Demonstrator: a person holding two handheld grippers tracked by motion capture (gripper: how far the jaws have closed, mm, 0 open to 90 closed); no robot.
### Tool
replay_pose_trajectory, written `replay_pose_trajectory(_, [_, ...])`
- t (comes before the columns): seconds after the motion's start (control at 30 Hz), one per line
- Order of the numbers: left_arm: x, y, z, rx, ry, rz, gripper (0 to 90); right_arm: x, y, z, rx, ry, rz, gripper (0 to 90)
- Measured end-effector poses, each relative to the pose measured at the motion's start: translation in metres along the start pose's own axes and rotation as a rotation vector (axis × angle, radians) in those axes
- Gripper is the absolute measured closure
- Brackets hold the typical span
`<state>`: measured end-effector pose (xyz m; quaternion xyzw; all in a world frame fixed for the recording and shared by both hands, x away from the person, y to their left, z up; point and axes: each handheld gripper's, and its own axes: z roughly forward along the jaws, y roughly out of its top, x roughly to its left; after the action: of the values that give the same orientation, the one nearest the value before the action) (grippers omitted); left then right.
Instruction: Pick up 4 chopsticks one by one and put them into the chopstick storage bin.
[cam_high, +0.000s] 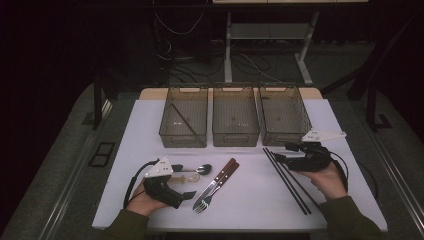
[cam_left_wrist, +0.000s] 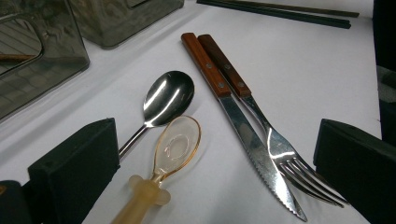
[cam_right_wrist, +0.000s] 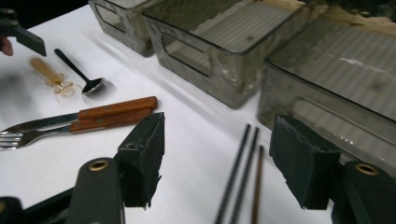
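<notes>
On the white table (cam_high: 250, 205) lie a metal spoon (cam_high: 199, 169), a clear amber spoon (cam_high: 186, 178), a wood-handled knife and fork (cam_high: 216, 185) and dark chopsticks (cam_high: 288, 181). My left gripper (cam_high: 182, 182) rests at the front left, open. Both spoons (cam_left_wrist: 169, 95) lie between its jaws and the fork tines (cam_left_wrist: 299, 175) lie near the right jaw. My right gripper (cam_high: 285, 153) hovers open at the far end of the chopsticks (cam_right_wrist: 238, 172), which run between its jaws untouched. A brown stick (cam_right_wrist: 257, 186) lies beside the dark pair.
Three smoky clear bins stand in a row at the back: the left bin (cam_high: 183, 135) holds a single brown stick, and the middle bin (cam_high: 235, 136) and right bin (cam_high: 285, 136) look bare. The right bin (cam_right_wrist: 336, 84) is close to the right gripper's jaw.
</notes>
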<state>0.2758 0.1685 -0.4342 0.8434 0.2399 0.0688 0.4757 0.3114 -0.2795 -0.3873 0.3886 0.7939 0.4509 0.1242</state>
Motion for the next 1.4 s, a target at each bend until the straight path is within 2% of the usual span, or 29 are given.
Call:
replay_pose_trajectory(0.13, [0.000,0.000,0.000,0.002,-0.001,0.000,0.0,-0.006,-0.009,-0.011,-0.007,-0.015,0.021,35.7])
replay_pose_trajectory(0.67, [-0.002,0.000,-0.002,0.005,0.012,0.008,0.0,-0.007,-0.054,-0.043,0.084,-0.055,0.055,36.3])
replay_pose_trajectory(0.83, [-0.003,0.000,0.000,0.006,0.010,0.006,0.0,-0.004,-0.064,-0.048,0.111,-0.069,0.063,39.4])
replay_pose_trajectory(0.93, [-0.003,0.000,0.000,0.007,0.009,0.005,0.0,-0.004,-0.070,-0.047,0.127,-0.081,0.068,47.5])
replay_pose_trajectory(1.1, [-0.003,0.000,0.000,0.010,0.008,0.008,0.0,-0.005,-0.077,-0.038,0.199,-0.089,0.056,61.5])
replay_pose_trajectory(1.23, [-0.003,0.000,0.000,0.015,0.006,0.010,0.0,-0.006,-0.079,-0.035,0.230,-0.086,0.047,71.5])
replay_pose_trajectory(1.4, [-0.003,0.000,0.000,0.016,0.006,0.010,0.0,-0.005,-0.081,-0.031,0.276,-0.093,0.028,76.1])
